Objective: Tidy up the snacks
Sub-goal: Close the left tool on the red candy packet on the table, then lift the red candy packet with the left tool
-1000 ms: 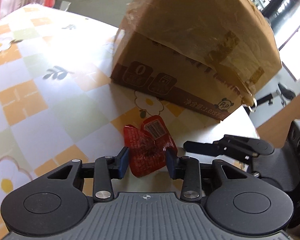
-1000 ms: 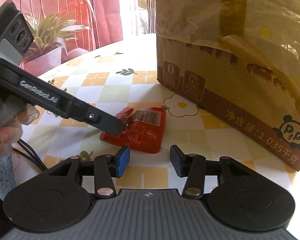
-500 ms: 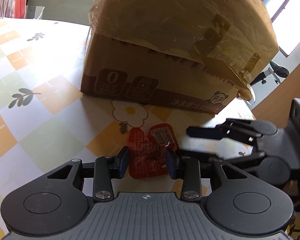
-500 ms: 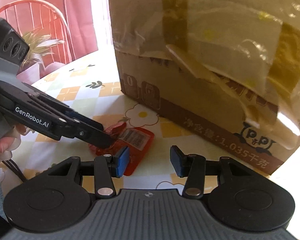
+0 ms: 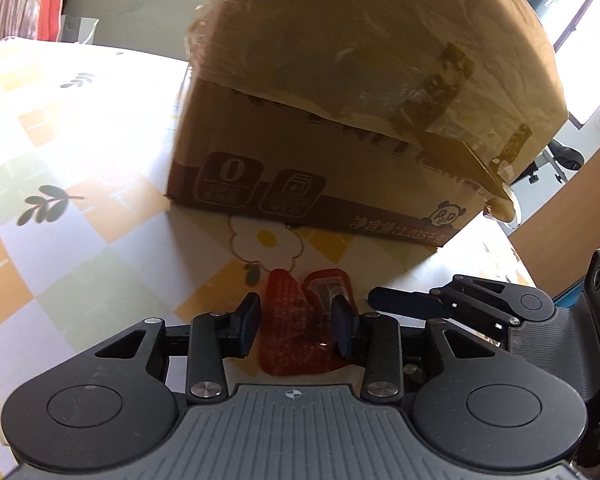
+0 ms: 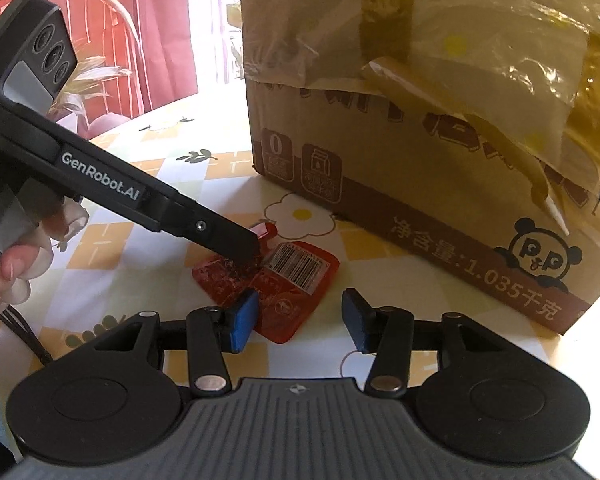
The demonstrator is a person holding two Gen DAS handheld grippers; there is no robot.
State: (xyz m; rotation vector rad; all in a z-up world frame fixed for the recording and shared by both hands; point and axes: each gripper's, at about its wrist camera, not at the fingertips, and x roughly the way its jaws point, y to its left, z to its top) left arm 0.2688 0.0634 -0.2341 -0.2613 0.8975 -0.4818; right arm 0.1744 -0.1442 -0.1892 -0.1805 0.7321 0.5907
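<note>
A red snack packet [image 5: 288, 332] with a barcode label [image 6: 300, 266] lies on the patterned tablecloth [image 5: 80, 140] in front of a taped cardboard box [image 5: 340, 100]. My left gripper [image 5: 296, 324] has its pads on both sides of the creased packet and still touches it while its jaws ease open. In the right wrist view that left gripper [image 6: 252, 254] reaches in from the left onto the packet. My right gripper [image 6: 300, 316] hovers just short of the packet. Its jaws are opening and touch nothing. It also shows in the left wrist view as the right gripper [image 5: 380, 300].
The cardboard box [image 6: 420, 120] fills the far right, with loose tape and film hanging over its front. A hand [image 6: 4, 264] holds the left gripper, with a cable [image 6: 20, 328] below it. A red chair [image 6: 112, 20] stands behind the table. The table's edge [image 5: 516, 252] runs at right.
My left gripper has shifted a little across the table along the box front, taking the packet with it. The packet looks less crumpled. Both pairs of jaws stand slightly wider.
</note>
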